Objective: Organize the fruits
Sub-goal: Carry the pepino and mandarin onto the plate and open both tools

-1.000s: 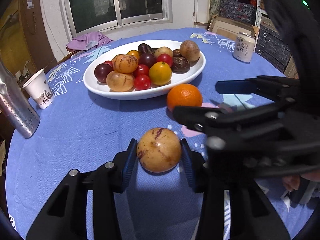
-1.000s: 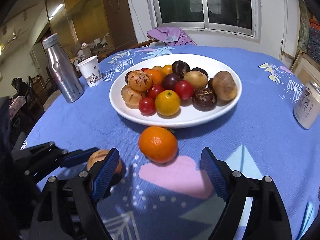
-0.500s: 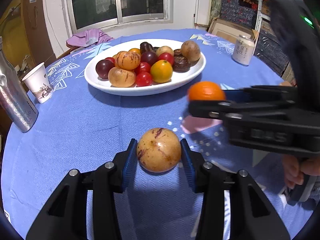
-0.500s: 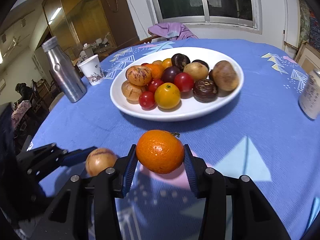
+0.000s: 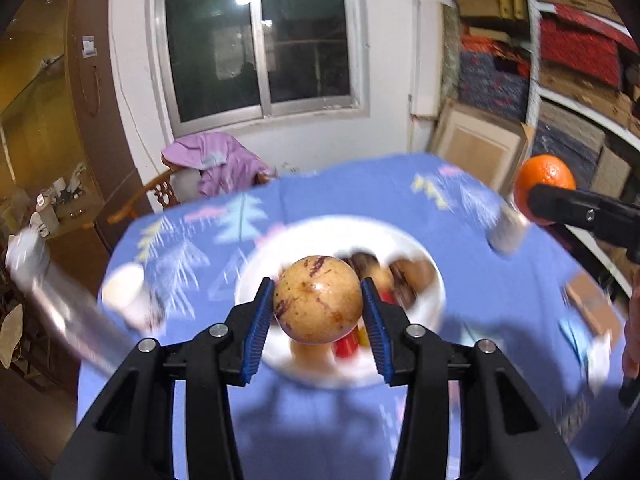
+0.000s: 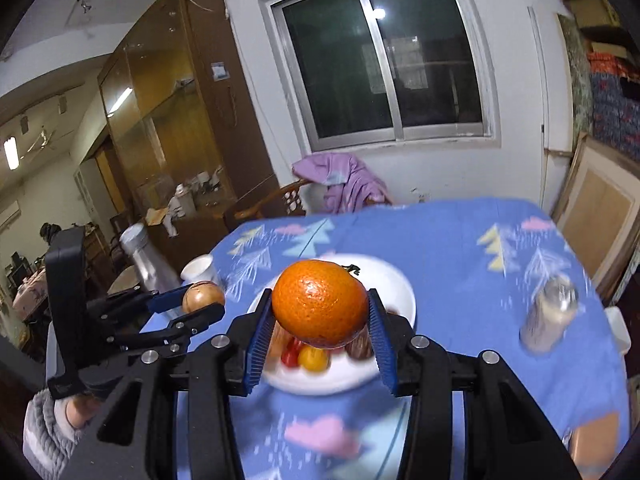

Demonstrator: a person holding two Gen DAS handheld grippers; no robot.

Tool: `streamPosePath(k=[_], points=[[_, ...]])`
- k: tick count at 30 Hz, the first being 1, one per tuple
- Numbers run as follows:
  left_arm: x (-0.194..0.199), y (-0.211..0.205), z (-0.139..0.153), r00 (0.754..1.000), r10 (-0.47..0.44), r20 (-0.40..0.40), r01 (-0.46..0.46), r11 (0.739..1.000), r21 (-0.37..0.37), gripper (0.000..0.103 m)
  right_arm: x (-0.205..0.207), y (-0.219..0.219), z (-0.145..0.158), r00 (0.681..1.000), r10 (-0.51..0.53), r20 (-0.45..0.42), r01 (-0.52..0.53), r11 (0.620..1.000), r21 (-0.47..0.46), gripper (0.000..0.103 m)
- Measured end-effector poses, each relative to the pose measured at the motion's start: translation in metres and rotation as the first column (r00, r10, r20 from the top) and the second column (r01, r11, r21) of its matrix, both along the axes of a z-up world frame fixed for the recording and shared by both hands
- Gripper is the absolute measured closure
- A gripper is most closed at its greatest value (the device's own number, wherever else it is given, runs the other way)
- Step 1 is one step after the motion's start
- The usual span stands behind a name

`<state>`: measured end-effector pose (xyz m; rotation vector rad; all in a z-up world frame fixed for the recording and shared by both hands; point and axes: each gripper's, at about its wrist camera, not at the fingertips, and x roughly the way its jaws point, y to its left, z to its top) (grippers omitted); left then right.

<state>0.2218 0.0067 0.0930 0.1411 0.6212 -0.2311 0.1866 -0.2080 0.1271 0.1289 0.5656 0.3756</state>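
Clearly both grippers carry fruit above the counter point(image 5: 328, 184), which wears a blue cloth printed with pale trees and pink clouds. The left gripper point(image 5: 319, 312) has its blue-padded fingers point(image 5: 258, 320) pressed on either side of a round tan fruit point(image 5: 318, 298); its skin is yellowish brown, smooth, with dark purple streaks near the top and left and small brown flecks lower down. The right gripper point(image 6: 319, 318) grips an orange point(image 6: 320, 304) the same way, fingers point(image 6: 258, 330) closed against its flanks; the orange is bright, slightly flattened, with pitted peel, a glossy highlight on top and a small dark stem stub at its upper right. In the left wrist view the orange also shows at the far right, clamped in the other tool, and in the right wrist view the tan fruit shows at the left beside a person's grey-sleeved hand point(image 6: 76, 412).

Below both held fruits sits a white oval plate point(image 6: 400, 292), blurred, holding red, yellow and dark brown fruits whose kinds cannot be told. A paper cup point(image 6: 198, 268) and a metal bottle point(image 6: 146, 264) stand left of the plate, a drink can point(image 6: 550, 312) well to its right.
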Motion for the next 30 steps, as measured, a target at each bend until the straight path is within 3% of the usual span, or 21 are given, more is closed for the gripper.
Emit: streamPosePath(k=[3, 6, 10, 14, 19, 26, 30], points=[[0.050, -0.002, -0.004, 0.999, 0.024, -0.021, -0.024, 1.000, -0.006, 0.060, 0.059, 0.013, -0.008, 0.998, -0.039, -0.053, 0.036, 0.998, -0.050, 0.057], [0.100, -0.003, -0.025, 0.996, 0.038, -0.084, -0.039, 0.999, -0.004, 0.060, 0.121, 0.028, -0.047, 0.986, -0.066, -0.153, 0.046, 0.991, -0.128, 0.057], [0.153, -0.003, -0.060, 0.983, 0.053, -0.176, -0.055, 0.998, -0.003, 0.060, 0.171, 0.041, -0.094, 0.963, -0.082, -0.257, 0.036, 0.983, -0.180, 0.057], [0.183, -0.004, -0.091, 0.967, 0.064, -0.247, -0.071, 0.997, -0.021, 0.060, 0.192, 0.054, -0.121, 0.946, -0.076, -0.315, 0.008, 0.977, -0.211, 0.057], [0.200, -0.004, -0.107, 0.955, 0.065, -0.290, -0.075, 0.997, -0.022, 0.060, 0.207, 0.061, -0.136, 0.939, -0.084, -0.334, -0.003, 0.968, -0.250, 0.057], [0.207, 0.003, -0.110, 0.951, 0.089, -0.298, -0.101, 0.995, -0.025, 0.048, 0.217, 0.064, -0.141, 0.938, -0.086, -0.336, -0.010, 0.962, -0.272, 0.055], [0.200, 0.010, -0.100, 0.955, 0.131, -0.265, -0.141, 0.990, -0.020, 0.029, 0.211, 0.061, -0.130, 0.944, -0.098, -0.314, 0.011, 0.963, -0.268, 0.045]])
